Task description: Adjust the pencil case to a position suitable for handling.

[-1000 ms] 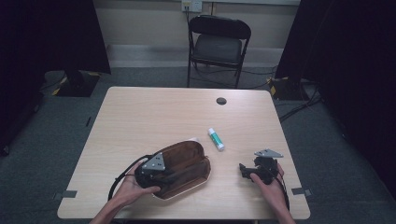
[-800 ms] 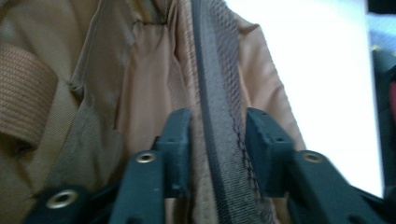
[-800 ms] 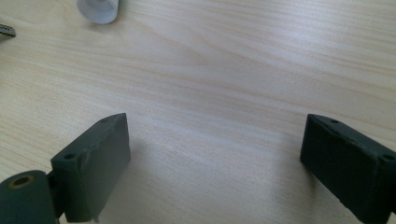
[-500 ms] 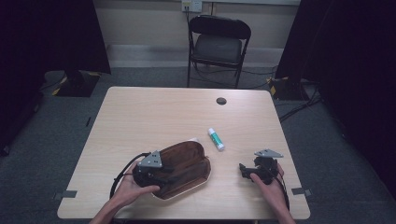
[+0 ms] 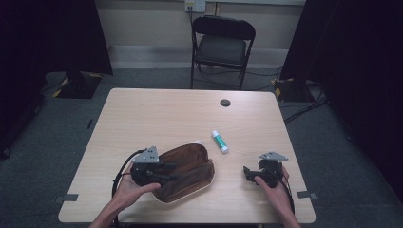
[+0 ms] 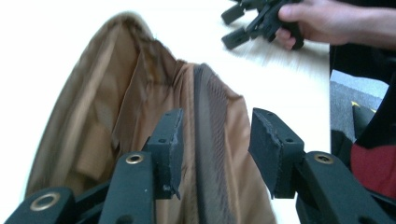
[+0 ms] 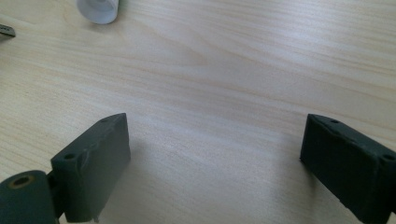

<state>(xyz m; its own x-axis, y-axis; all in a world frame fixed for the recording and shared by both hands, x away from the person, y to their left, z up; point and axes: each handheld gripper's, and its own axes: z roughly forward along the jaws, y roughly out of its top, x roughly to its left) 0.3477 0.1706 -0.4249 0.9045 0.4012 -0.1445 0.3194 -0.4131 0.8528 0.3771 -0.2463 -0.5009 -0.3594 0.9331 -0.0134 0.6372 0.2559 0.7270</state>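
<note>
A brown zip pouch (image 5: 187, 171) lies open on the wooden table (image 5: 157, 114), near its front edge. My left gripper (image 5: 168, 173) hovers over the pouch's left end. In the left gripper view its jaws have just been opening. They stand apart, with the pouch's dark zipper edge (image 6: 208, 121) running between the pads untouched. My right gripper (image 5: 247, 173) rests at the front right of the table. It is open wide (image 7: 215, 144) over bare wood. A white and green tube (image 5: 219, 141) lies between the pouch and the right gripper, its white end (image 7: 98, 9) showing ahead of the jaws.
A small black disc (image 5: 225, 102) sits near the table's far edge. A folding chair (image 5: 222, 47) stands behind the table. The right hand and its gripper (image 6: 229, 27) appear beyond the pouch in the left gripper view.
My left gripper has risen a little over the pouch and shifted slightly left, and its jaws have parted. The right hand has stayed still.
</note>
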